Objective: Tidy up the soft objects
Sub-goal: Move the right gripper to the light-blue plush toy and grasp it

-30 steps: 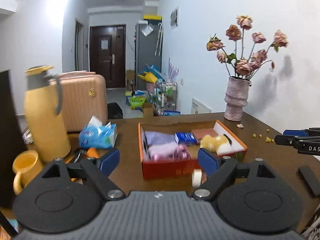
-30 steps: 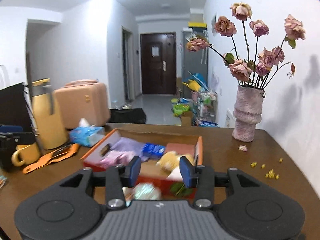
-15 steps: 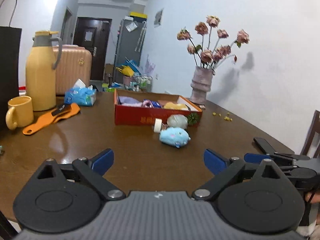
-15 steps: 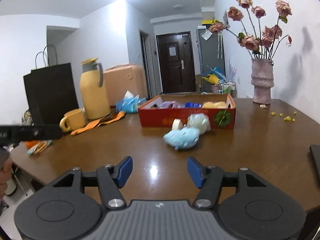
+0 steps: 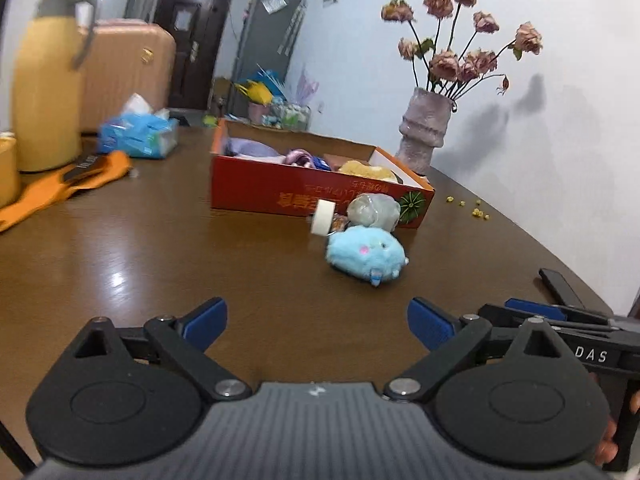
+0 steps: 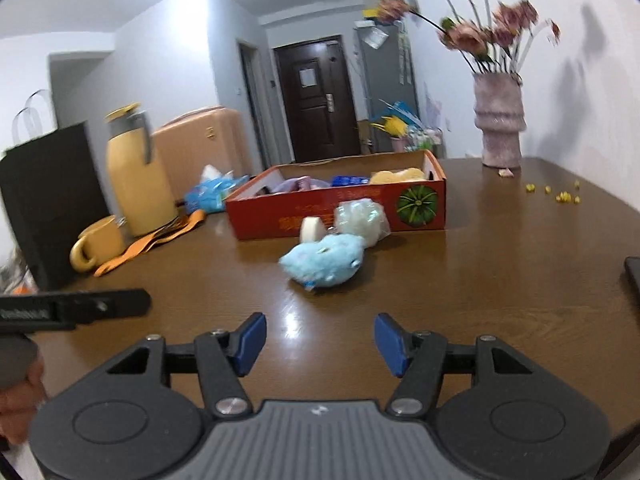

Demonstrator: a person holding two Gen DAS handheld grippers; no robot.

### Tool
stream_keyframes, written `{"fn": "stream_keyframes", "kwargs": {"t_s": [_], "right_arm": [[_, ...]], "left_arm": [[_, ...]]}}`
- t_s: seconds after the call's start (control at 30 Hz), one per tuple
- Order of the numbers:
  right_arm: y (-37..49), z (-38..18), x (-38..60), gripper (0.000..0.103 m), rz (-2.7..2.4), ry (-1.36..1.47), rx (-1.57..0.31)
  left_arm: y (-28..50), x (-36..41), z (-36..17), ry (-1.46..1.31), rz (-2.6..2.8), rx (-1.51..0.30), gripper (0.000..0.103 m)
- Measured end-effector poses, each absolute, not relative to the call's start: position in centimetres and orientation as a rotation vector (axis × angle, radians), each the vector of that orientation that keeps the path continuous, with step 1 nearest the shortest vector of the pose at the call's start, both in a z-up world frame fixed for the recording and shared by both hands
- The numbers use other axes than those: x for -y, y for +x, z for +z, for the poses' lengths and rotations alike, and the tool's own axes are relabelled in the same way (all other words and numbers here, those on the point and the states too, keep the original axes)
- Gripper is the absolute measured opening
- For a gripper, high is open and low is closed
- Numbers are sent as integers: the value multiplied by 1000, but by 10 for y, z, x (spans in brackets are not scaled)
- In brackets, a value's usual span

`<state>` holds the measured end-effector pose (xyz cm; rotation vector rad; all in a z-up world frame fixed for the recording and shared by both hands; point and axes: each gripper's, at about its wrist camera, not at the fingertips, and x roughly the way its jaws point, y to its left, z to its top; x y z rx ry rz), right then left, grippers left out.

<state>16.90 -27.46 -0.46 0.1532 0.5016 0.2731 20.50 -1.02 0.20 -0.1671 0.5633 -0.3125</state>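
Note:
A light blue plush toy (image 5: 366, 254) lies on the brown table in front of a red cardboard box (image 5: 280, 196) that holds purple cloth, a blue item and a yellow plush. A clear-wrapped pale soft ball (image 5: 374, 210) and a white tape roll (image 5: 323, 217) sit against the box front. My left gripper (image 5: 318, 322) is open and empty, short of the blue plush. My right gripper (image 6: 320, 344) is open and empty, also short of the blue plush (image 6: 326, 258); the box (image 6: 340, 204) lies beyond it.
A yellow thermos (image 6: 136, 172), yellow mug (image 6: 96, 244), orange tool (image 5: 60, 188) and blue tissue pack (image 5: 138, 138) stand at the left. A vase of dried roses (image 5: 426, 132) stands behind the box. A black phone (image 6: 634, 276) lies at the right edge.
Both grippers drew back from over the box to the near side of the table, then edged forward toward the blue plush. Both stayed open.

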Motion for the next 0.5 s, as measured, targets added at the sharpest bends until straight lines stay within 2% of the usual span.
{"fn": "stream_keyframes", "kwargs": {"t_s": [0.23,0.33,0.4,0.5], "right_arm": [[253,-15,279,60,240,273,-521],[290,-25,286,59,234,375,-568],[311,-32,289,52,236,427,-587],[335,-41,289,42,257,484,-630]], "left_arm": [[307,37,-11,-154,-370,-629,96],[345,42,-24,-219,-433,-726,84],[362,41,-32,-301,-488,-776,67],[376,38,-45,-423,-567,-823,49]]}}
